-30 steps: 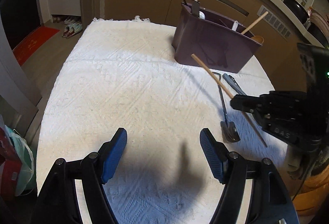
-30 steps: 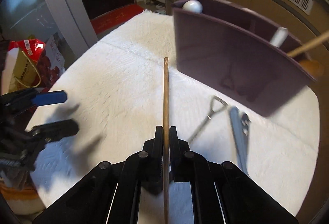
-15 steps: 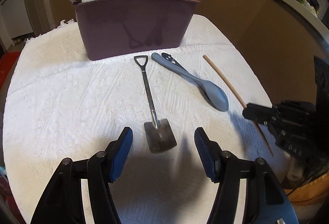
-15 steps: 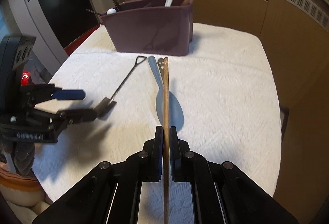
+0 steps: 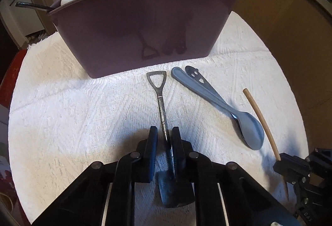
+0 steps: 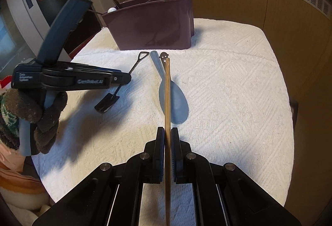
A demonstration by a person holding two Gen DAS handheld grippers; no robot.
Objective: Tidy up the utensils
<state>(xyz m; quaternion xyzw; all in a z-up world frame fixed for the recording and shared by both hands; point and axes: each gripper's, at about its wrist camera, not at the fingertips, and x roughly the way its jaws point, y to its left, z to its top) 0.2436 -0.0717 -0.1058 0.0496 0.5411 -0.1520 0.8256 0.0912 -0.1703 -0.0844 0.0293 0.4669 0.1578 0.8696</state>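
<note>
Closing on the thin metal stem of a small shovel-shaped spoon (image 5: pixel 162 109), the left gripper (image 5: pixel 164 132) has just been drawing its jaws in, with the stem between them; one pad seems to touch it while a sliver of cloth shows beside the other, so the grasp looks nearly but not surely complete. To do this step well, the pinch probably wants to finish squarely on the stem just above the blade before any lift, since a thin round stem could twist or slip, then rise straight and carry toward the purple caddy (image 5: pixel 145 24) at twelve o'clock. The spoon is dark, tarnished metal with a flat square blade near the camera and a triangular loop handle pointing at the caddy, lying on a white textured cloth (image 5: pixel 72 112). At two o'clock from it lie a blue-grey plastic spoon (image 5: pixel 217 105) and, beneath that, a metal utensil with a smiling face cut-out (image 5: pixel 194 73). The right gripper (image 6: pixel 167 139) is clenched on a single wooden chopstick (image 6: pixel 167 91), held above the cloth at four o'clock. The caddy already holds several utensils.
</note>
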